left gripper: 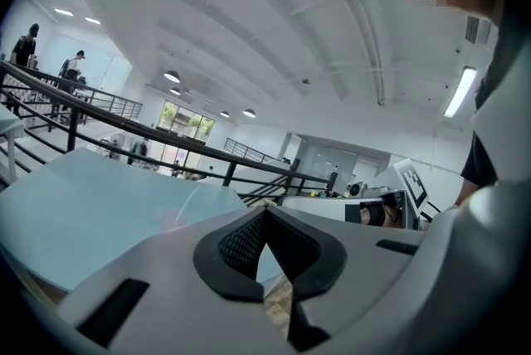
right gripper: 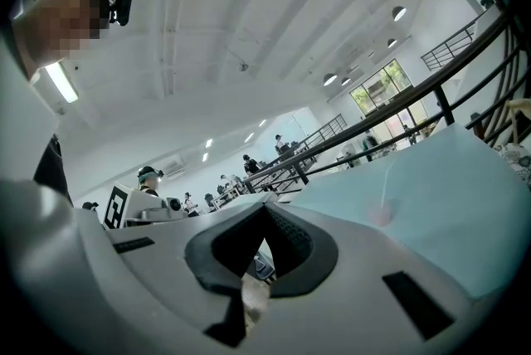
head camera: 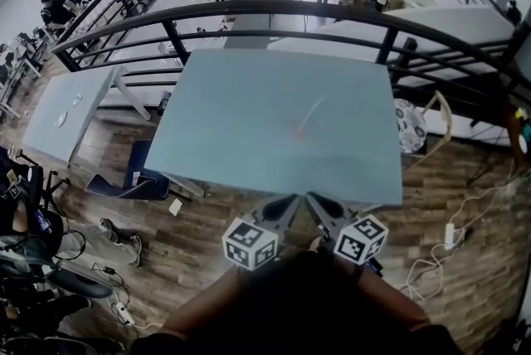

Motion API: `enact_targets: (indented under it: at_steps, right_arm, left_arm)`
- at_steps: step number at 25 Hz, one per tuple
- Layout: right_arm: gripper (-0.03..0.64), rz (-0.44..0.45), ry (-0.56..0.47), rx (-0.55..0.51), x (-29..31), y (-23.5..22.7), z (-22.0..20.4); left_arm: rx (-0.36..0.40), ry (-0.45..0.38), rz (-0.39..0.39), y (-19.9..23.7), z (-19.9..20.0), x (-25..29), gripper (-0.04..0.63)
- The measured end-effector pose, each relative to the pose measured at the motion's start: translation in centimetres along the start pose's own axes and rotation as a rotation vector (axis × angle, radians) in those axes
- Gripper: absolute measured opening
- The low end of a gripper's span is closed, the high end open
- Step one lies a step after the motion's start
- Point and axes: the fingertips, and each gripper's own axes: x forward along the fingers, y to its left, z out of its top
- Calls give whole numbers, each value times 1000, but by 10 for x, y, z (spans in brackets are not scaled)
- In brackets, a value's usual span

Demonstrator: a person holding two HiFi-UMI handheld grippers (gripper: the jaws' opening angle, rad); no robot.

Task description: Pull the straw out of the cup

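Both claws are pressed together, empty: our left gripper [head camera: 288,203] and right gripper [head camera: 314,201] hang well short of the cup [head camera: 297,133] and straw [head camera: 311,111] on the table [head camera: 232,113]. Arriving unopened, we risk toppling the cup.

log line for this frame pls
phase: before reach | left gripper: shut, empty | right gripper: shut, empty | straw: apparently in cup on table, untouched
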Motion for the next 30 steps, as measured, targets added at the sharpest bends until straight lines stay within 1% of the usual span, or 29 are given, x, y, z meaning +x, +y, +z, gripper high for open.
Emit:
enact_targets:
  at_steps: [7, 10, 17, 23, 30]
  right_arm:
    - [11, 18, 6, -32, -2, -41, 31]
    - [11, 14, 2, -29, -6, -62, 44]
    - [11, 9, 7, -8, -17, -107, 60]
    - [11, 7, 6, 6, -36, -145, 74]
    - [11, -17, -2, 40, -49, -178, 83]
  left_arm:
    - [18, -21, 26, 0, 22, 48, 11]
    - [20, -25, 29, 0, 28, 69, 11]
    - [5, -18, 27, -5, 34, 117, 11]
    - [-1, -5, 20, -18, 33, 161, 11]
    - [17, 14, 0, -26, 32, 195, 11]
